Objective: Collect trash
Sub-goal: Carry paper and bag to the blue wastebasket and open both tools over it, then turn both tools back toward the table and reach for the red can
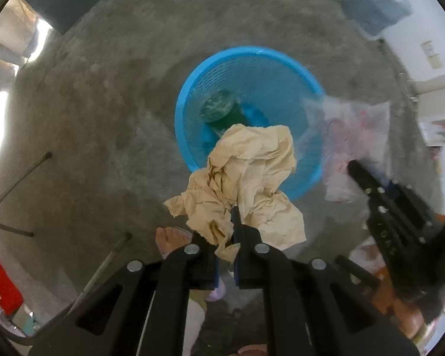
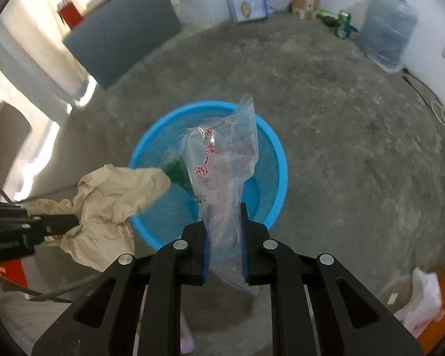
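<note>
We count one concrete floor (image 2: 341,163), one blue mesh basket (image 1: 192,95), one large water jug (image 2: 388,32) wrapped in plastic, one dark panel (image 2: 118,38) leaning at the wall, one crumpled brown paper (image 1: 252,172), one clear plastic bag (image 2: 222,160) with red print, and two grippers.

The jug stands at the far right edge of the floor, by the wall. Two green cans (image 2: 333,19) lie just beside it; blur keeps us from telling more. A white plastic bag (image 2: 424,299) sits at the near right edge of the floor, beside something orange. A bare foot (image 1: 173,237) of the person shows below the left gripper, on the floor.

The basket stands on the floor near its middle, well apart from the walls. In it we see one green bottle (image 1: 219,109), lying tilted against the mesh wall. We cannot tell whether anything lies under it.

The left gripper (image 1: 233,231) has its jaws clamped narrow on the brown paper, which hangs over the basket's near rim and hides part of the bottle. The right gripper (image 2: 225,237) pinches the plastic bag between its blue pads (image 2: 205,255); the bag stands up above the basket's opening, screening its far wall in the right wrist view.
</note>
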### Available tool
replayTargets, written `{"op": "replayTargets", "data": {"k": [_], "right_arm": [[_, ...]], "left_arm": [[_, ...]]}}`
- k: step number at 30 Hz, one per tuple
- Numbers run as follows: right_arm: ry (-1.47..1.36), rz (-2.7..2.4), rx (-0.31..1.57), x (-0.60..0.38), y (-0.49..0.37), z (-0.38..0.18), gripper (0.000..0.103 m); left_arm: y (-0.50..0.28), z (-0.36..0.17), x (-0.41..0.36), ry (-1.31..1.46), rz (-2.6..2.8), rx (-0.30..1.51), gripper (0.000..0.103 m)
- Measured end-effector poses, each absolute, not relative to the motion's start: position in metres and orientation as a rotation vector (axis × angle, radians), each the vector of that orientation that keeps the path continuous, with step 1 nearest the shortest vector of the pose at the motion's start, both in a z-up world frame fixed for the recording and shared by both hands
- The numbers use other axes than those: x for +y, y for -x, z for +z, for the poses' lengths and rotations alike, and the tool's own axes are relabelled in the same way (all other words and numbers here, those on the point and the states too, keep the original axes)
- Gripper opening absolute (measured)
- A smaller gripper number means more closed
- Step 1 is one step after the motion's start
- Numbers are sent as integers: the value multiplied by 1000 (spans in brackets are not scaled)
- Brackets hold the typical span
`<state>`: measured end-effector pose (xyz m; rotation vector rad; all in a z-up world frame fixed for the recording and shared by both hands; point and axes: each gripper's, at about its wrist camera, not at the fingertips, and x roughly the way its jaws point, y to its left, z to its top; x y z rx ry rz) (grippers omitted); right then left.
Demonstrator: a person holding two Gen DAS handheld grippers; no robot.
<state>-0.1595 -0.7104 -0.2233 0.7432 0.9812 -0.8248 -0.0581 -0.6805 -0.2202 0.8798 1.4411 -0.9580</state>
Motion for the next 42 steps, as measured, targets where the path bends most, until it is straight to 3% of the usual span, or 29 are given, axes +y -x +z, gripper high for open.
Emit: {"op": "replayTargets", "data": {"k": [4,6,7,8,10,15,22,27,34,42], "right_arm": [[-714,-821,1036,-729,150,-248,16],[-691,-813,1055,-735,145,-255,20],[-670,-817,1074,-738,141,-260,28],[-668,-809,1093,-741,137,-266,36],[-683,-815,1102,-743,137,-275,50],[-703,-831,1046,-742,147,-259,58],[-702,-887,934,-741,169,-215,59],[-688,-885,814,-713,194,-158,63],[-668,-791,671,-625,216,-66,79],[-908,-447,651,-538,178,-37,80]], "left_arm": [[47,-252,-697,-863,-923,1462,10],[46,-265,-704,-851,-939,1499,27],[45,-269,-706,-859,-932,1506,46],[42,-270,-709,-847,-927,1501,58],[40,-266,-707,-813,-933,1494,59],[30,-244,-695,-706,-943,1539,66],[15,-188,-676,-526,-994,1562,67],[15,-101,-630,-438,-1181,1497,70],[-1,18,-474,-277,-1323,1191,82],[-21,31,-269,-99,-1193,996,86]]}}
